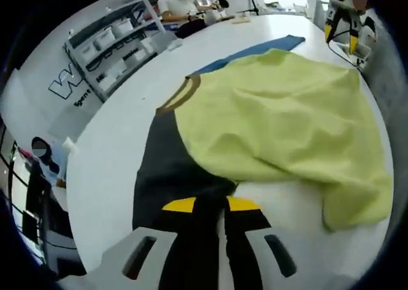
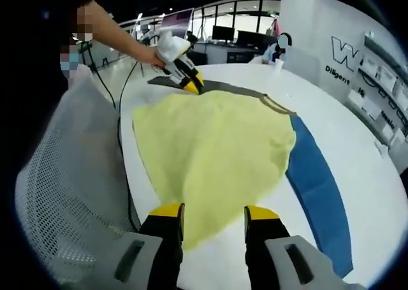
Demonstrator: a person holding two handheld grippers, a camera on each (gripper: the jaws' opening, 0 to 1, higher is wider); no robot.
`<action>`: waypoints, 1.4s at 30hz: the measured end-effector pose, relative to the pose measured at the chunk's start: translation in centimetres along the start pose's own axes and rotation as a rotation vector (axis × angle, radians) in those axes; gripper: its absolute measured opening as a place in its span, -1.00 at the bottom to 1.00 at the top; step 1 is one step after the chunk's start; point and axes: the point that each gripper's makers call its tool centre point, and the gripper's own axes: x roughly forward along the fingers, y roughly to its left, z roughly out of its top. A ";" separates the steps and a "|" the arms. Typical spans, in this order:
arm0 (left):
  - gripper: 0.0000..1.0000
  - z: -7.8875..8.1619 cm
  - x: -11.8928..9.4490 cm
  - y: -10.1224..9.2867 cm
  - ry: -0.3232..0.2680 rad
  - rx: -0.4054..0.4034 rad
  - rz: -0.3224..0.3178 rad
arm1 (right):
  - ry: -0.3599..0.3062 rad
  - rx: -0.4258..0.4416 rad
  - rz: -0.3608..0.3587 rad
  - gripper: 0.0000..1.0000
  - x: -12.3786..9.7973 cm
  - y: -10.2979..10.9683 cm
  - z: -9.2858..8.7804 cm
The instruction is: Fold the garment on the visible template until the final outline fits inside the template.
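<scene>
A yellow garment (image 1: 287, 118) (image 2: 210, 150) lies spread and rumpled on a white table (image 1: 108, 150) (image 2: 357, 130). A dark panel with a brownish curved band (image 1: 182, 95) (image 2: 271, 101) shows beside it. A blue template (image 1: 255, 51) (image 2: 319, 188) sticks out from under the garment's side. My left gripper (image 1: 211, 205) (image 2: 190, 83) has its jaws close together on the dark fabric at the garment's edge. Across the table, my right gripper (image 2: 214, 212) (image 1: 340, 30) is open, and the yellow hem lies between its yellow-tipped fingers (image 2: 167, 211).
A white mesh chair back (image 2: 64, 175) stands close at the table's edge, with a black cable (image 2: 118, 124) running along it. A person's arm (image 2: 118, 38) holds the left gripper. Shelves with boxes (image 1: 115, 41) and a seated person (image 1: 182, 6) are beyond the table.
</scene>
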 end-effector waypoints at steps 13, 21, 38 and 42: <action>-0.81 -0.9 -0.4 0.7 0.036 0.050 -0.012 | -0.015 0.009 -0.004 -0.22 0.1 -0.1 0.3; -0.81 -1.7 -0.7 2.2 0.057 0.048 0.013 | -0.014 0.012 -0.003 -0.21 0.2 -0.2 0.2; -0.81 -2.8 -0.6 5.5 0.129 0.082 0.059 | -0.008 0.021 -0.006 -0.21 0.2 -0.3 -0.2; -0.81 -3.0 -0.5 5.9 0.155 0.119 0.061 | -0.007 0.028 -0.008 -0.19 0.2 -0.3 -0.2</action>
